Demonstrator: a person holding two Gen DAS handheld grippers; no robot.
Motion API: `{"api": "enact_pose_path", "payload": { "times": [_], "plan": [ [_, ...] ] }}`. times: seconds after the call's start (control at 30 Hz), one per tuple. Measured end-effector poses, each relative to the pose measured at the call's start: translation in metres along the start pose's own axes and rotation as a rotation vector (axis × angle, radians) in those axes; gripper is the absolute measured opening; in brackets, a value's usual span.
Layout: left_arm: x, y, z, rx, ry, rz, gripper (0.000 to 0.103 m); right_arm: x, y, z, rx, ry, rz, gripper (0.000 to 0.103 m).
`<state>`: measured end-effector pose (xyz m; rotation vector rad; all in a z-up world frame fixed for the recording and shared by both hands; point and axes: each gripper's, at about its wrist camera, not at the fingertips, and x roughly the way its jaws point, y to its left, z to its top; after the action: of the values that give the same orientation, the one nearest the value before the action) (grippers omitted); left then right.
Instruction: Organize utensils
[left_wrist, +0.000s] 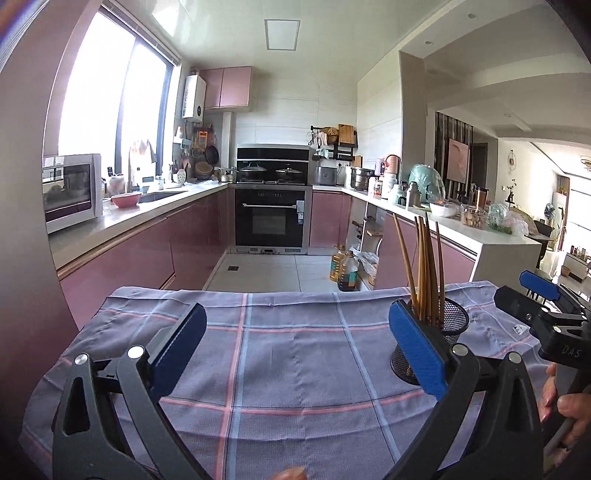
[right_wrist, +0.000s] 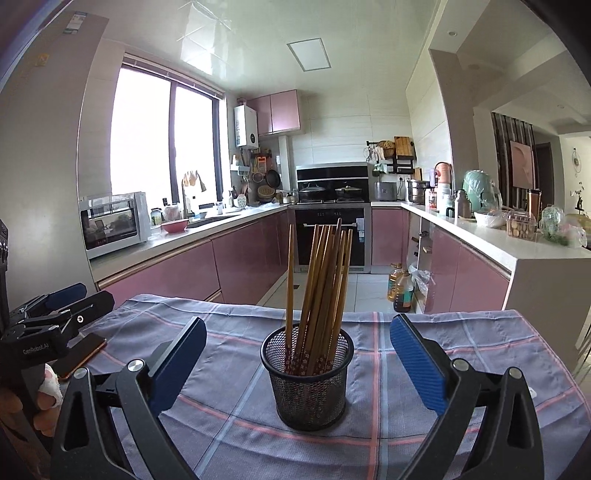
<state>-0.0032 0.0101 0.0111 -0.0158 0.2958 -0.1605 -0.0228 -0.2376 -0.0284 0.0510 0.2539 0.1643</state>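
Right wrist view: one mesh cup (right_wrist: 307, 384) holds about ten chopsticks (right_wrist: 321, 280); both grippers (right_wrist: 297, 354) spread, empty.

Lettering noted from my two wrist feeds:

- Right wrist view: I read "GenRobot.AI" in white on the black body of the left gripper (right_wrist: 55, 306), at the left edge of the frame.
- Left wrist view: I read "DAS" in pale letters on the black body of the right gripper (left_wrist: 532, 299), cut off by the frame edge; probably part of a longer word.
- Appliance stickers and oven (left_wrist: 271, 218) panel marks: too small for me to read.
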Motion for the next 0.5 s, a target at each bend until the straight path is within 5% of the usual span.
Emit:
{"api": "enact_pose_path", "payload": {
  "times": [0.5],
  "plan": [
    [-0.019, 0.006, -0.005, -0.027, -0.048, 0.014, 0.097, -0.020, 0.012, -0.008, -0.023, -0.080, -0.053, 0.096]
  ]
}}
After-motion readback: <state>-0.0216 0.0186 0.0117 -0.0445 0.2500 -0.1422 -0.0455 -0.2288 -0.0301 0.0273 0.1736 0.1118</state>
